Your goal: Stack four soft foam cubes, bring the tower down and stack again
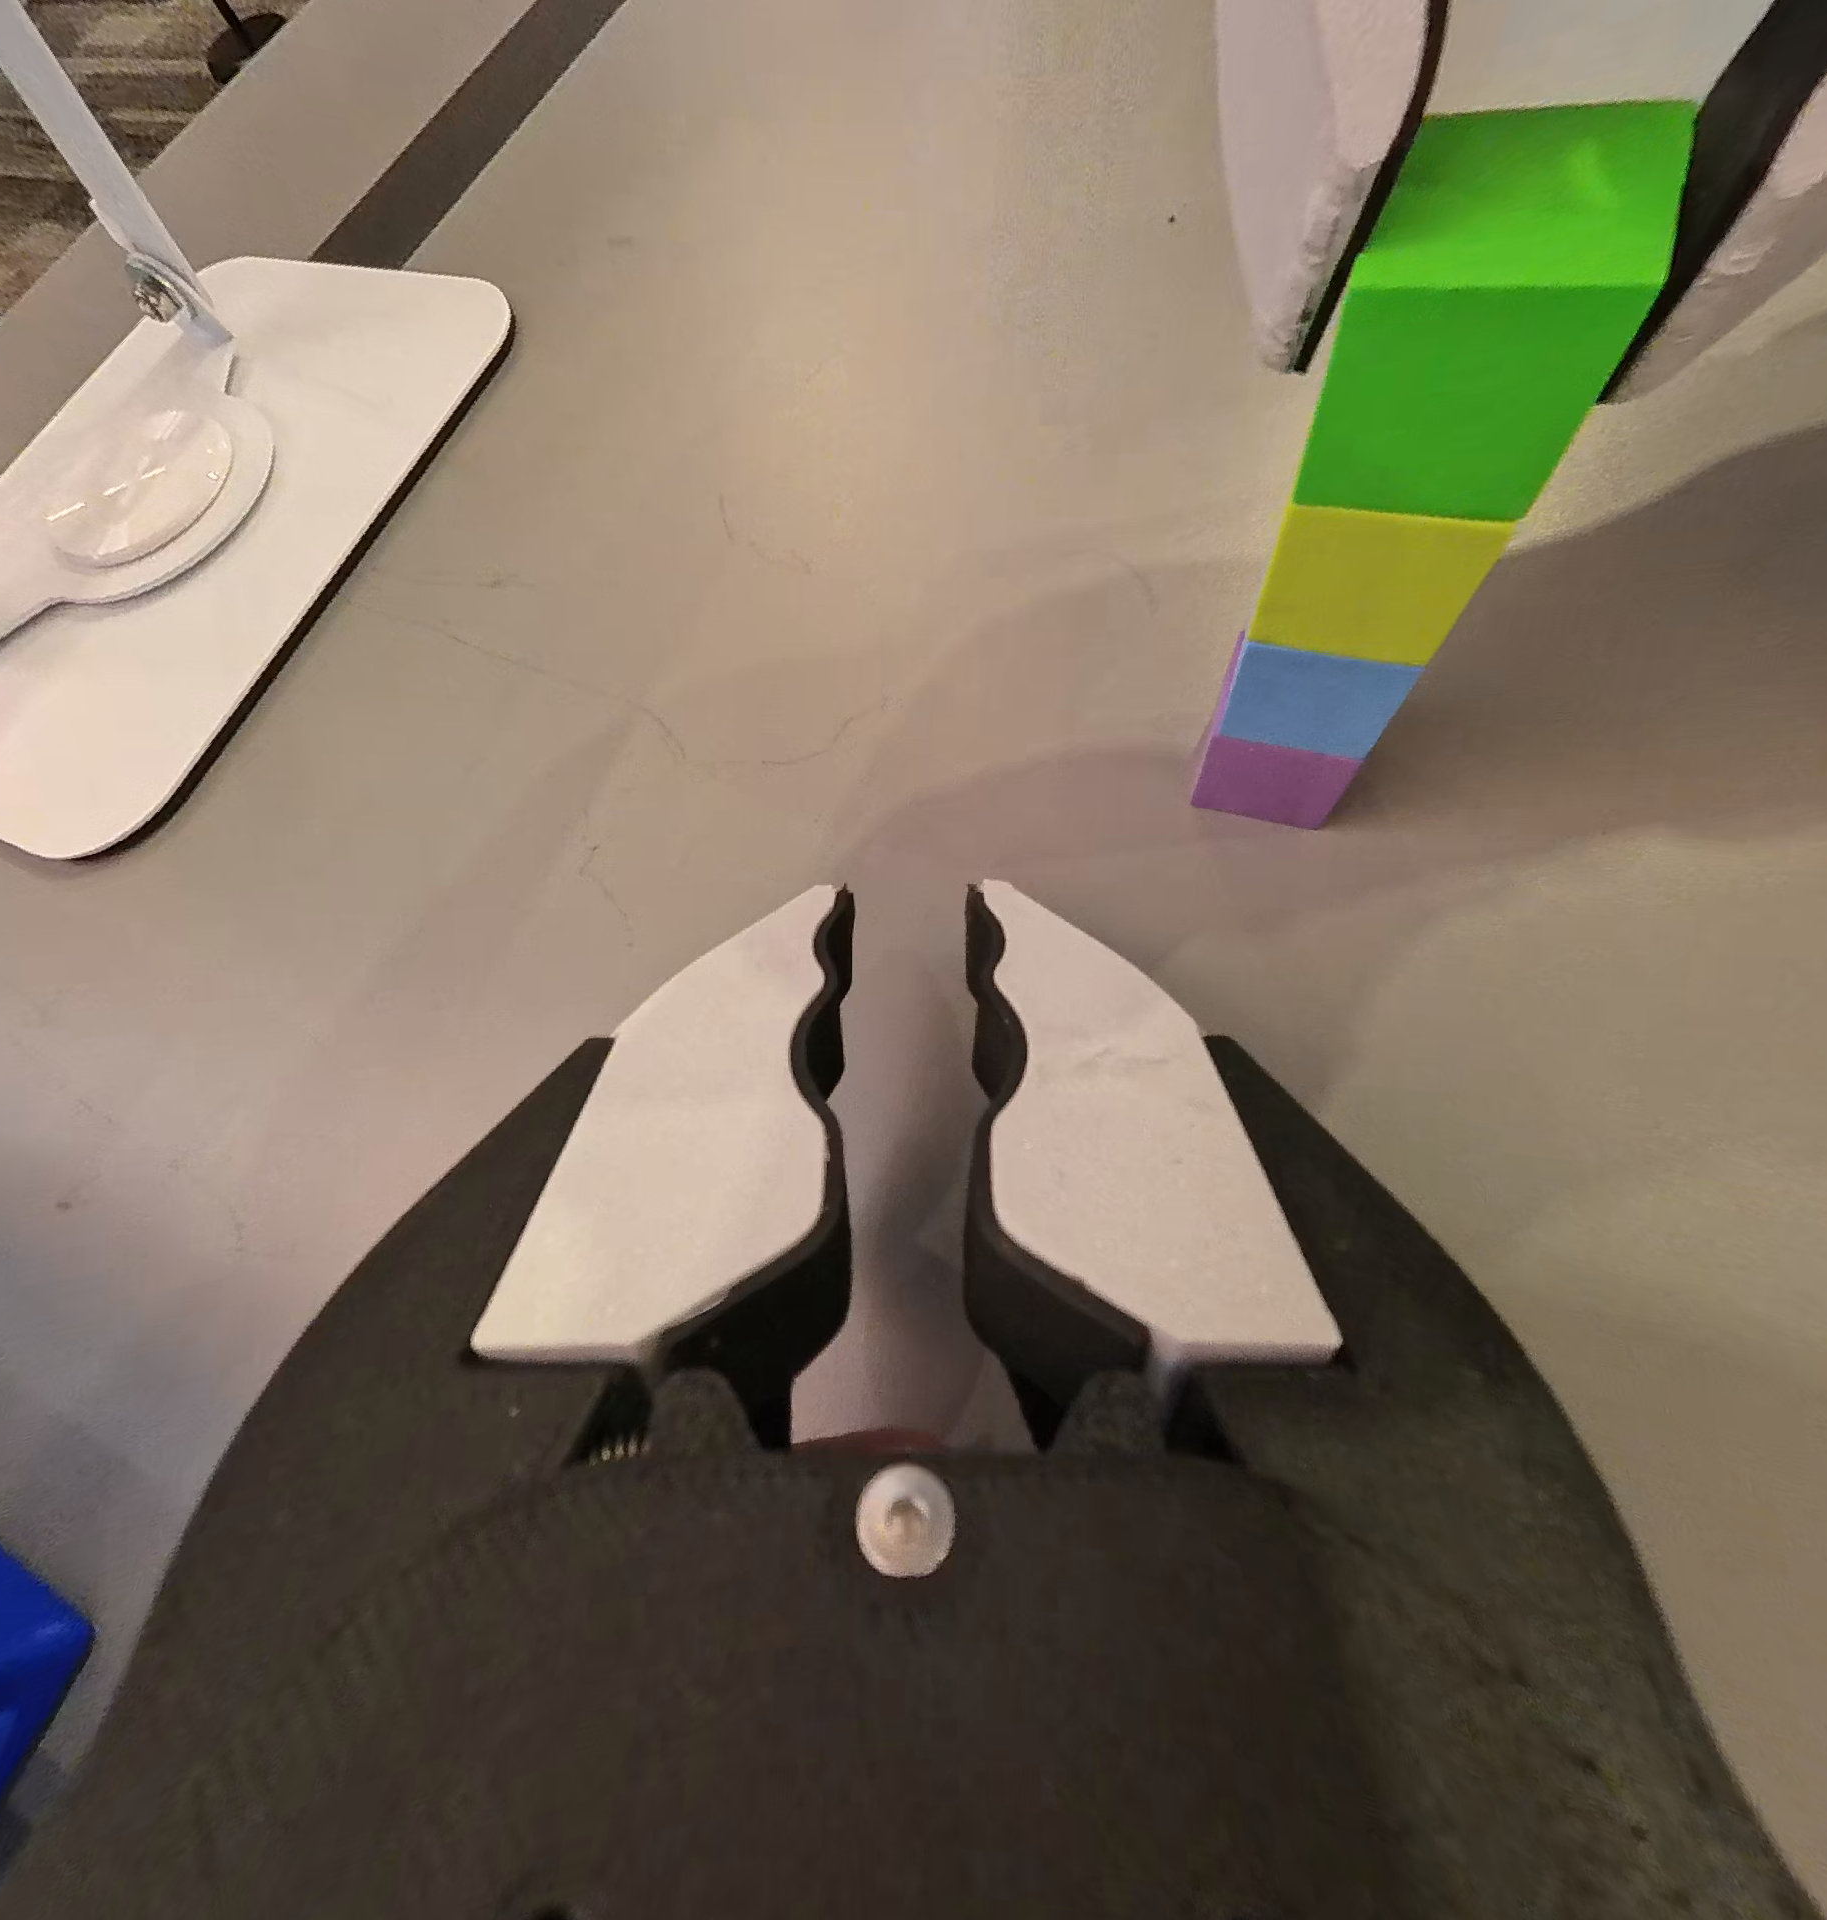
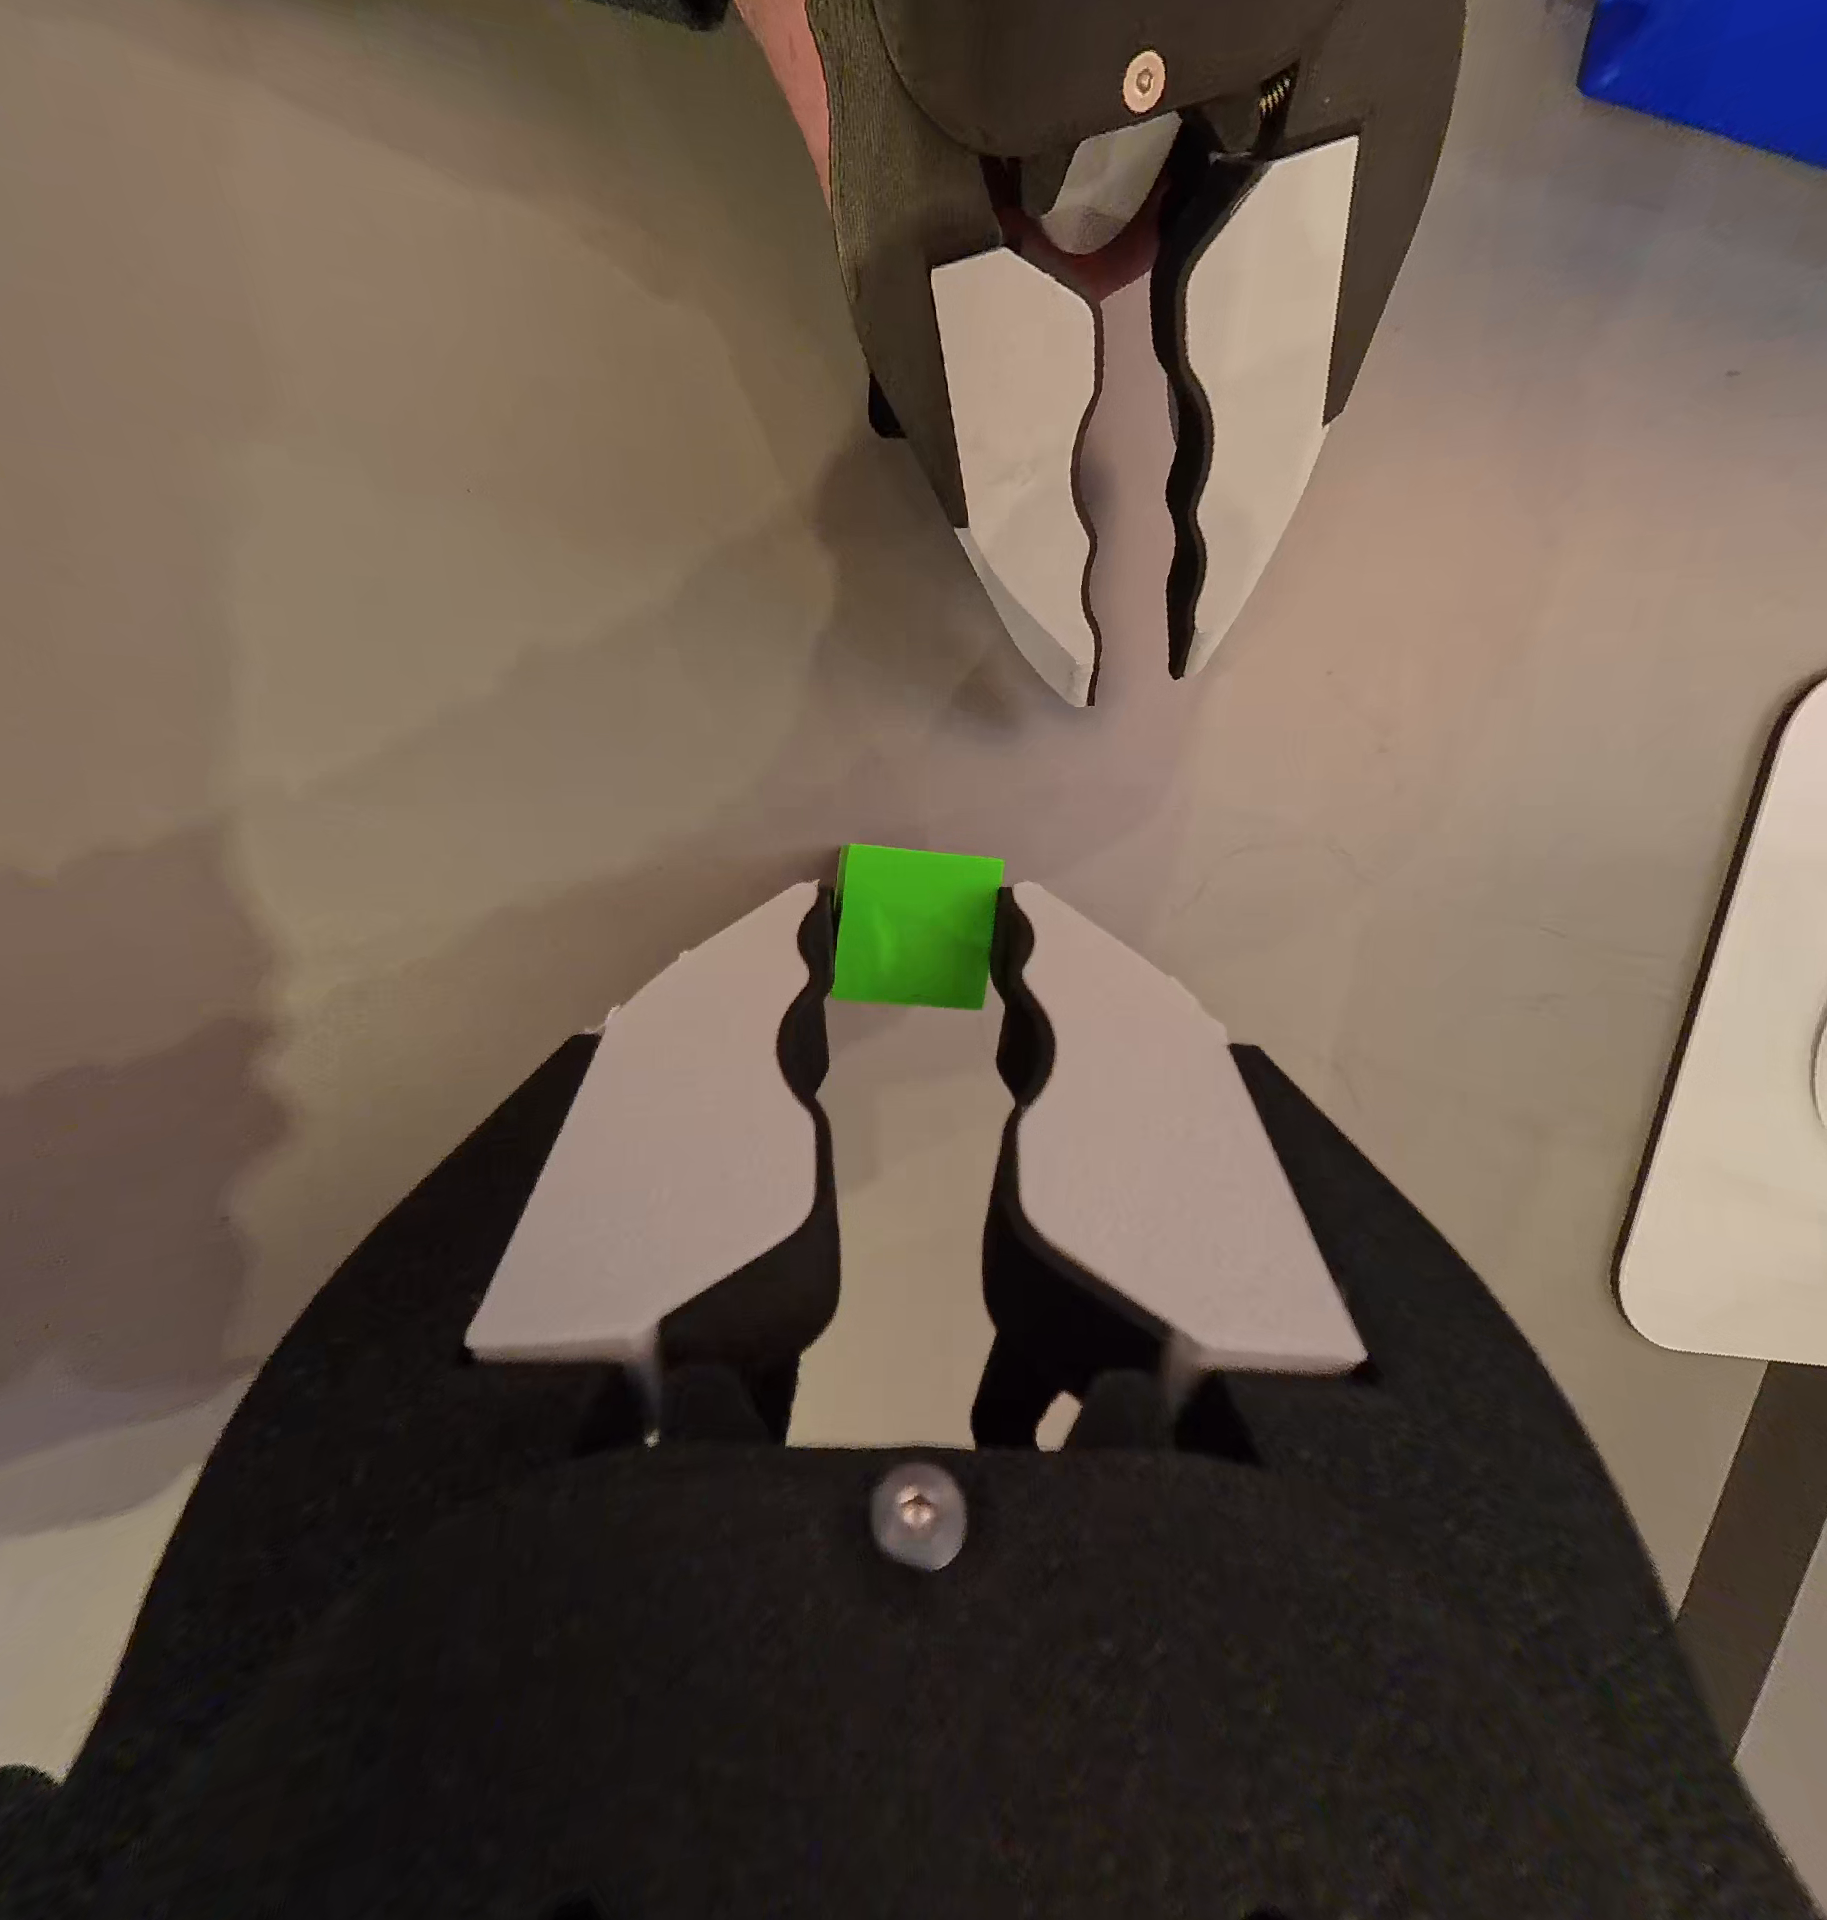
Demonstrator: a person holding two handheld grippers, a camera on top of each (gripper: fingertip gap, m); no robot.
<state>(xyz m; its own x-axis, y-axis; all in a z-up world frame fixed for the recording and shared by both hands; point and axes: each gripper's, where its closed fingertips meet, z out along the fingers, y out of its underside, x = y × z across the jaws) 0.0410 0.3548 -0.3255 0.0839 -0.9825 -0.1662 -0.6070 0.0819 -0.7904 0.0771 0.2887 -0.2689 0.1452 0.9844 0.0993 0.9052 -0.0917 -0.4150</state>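
Gripping the green foam cube [image 2: 914,930] from above, my right gripper [image 2: 914,925] has both dark pads against the cube's sides; its top face shows a slight dimple, a sign of how soft the foam is. In the left wrist view the same cube [image 1: 1491,343] sits as the fourth and top block of the tower, over the yellow cube [image 1: 1376,582], the blue cube [image 1: 1314,696] and the purple cube [image 1: 1273,784], which stands on the grey table [image 1: 784,416]. I judge the first stack is just about complete, with release the step left. My left gripper [image 1: 909,904] hangs nearby to the tower's left, jaws slightly apart and holding nothing, likely kept back so it cannot nudge the column. A white lamp base [image 1: 213,540] lies on the far left, and a blue object [image 1: 5,1683] sits at the near-left edge.
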